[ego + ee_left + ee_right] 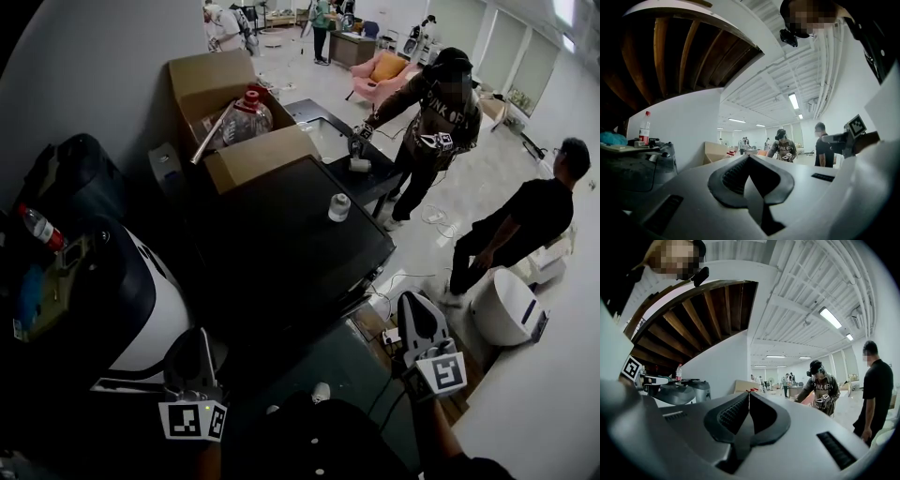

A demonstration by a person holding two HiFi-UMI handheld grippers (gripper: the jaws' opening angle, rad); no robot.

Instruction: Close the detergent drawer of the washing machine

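Note:
I cannot make out a detergent drawer in any view. A dark, flat-topped unit (281, 248) fills the middle of the head view, just beyond both grippers. My left gripper (194, 336) is held low at the left, pointing level, its jaws together with nothing between them (749, 157). My right gripper (412, 302) is at the lower right, also shut and empty (749, 393). Each gripper shows in the other's view: the right gripper's marker cube (857, 125) and the left gripper's marker cube (631, 367).
A rounded white and black machine (141, 305) stands at the left, with a red-labelled bottle (41, 228) on top. On the dark top sit an open cardboard box (234, 112) and a white cup (339, 207). Two people (436, 103) (525, 220) stand beyond, near a white round bin (506, 309).

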